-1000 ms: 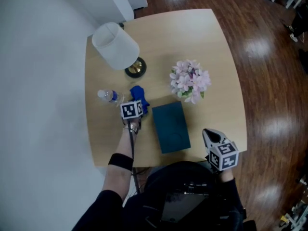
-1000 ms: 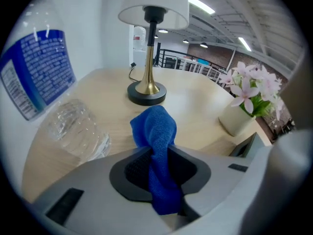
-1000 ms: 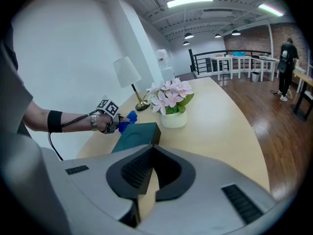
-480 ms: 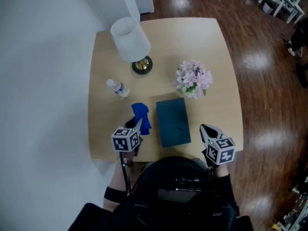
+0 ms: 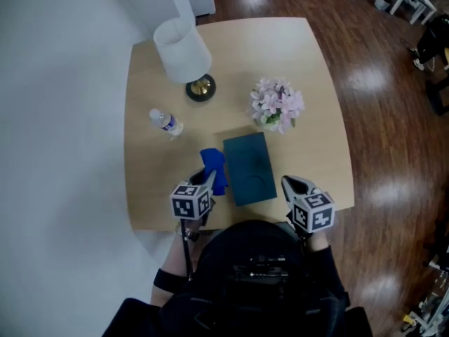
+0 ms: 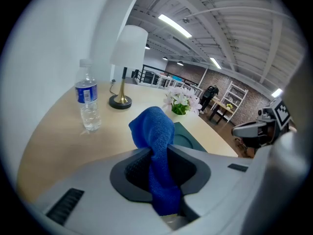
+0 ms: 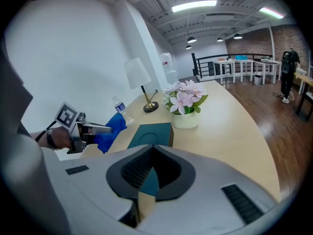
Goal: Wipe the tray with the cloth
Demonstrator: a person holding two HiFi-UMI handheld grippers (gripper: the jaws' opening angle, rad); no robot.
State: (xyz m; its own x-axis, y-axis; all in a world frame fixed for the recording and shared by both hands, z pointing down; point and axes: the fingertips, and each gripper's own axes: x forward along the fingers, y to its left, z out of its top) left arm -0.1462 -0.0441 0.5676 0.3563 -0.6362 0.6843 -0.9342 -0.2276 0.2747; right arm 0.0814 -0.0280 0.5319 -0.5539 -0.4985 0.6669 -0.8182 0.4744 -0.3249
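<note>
Left gripper (image 5: 210, 179) pinches the blue cloth (image 5: 215, 166), partly hidden in its jaws, beside the teal tray (image 5: 249, 168); right gripper (image 5: 290, 183) is clenched.

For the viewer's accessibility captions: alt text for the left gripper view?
The left gripper clamps a blue terry cloth that sticks up above its grey jaws. Beyond, on a light wooden table: a clear plastic water bottle, a white-shaded brass-based lamp, pink flowers and a dark teal tray.

Bright even light fr ceiling strips (image 7: 194, 6) over desk (image 5: 309, 83), floor (image 5: 368, 76) glare R of desk, fisheye warp + dark corners in gripper views
</note>
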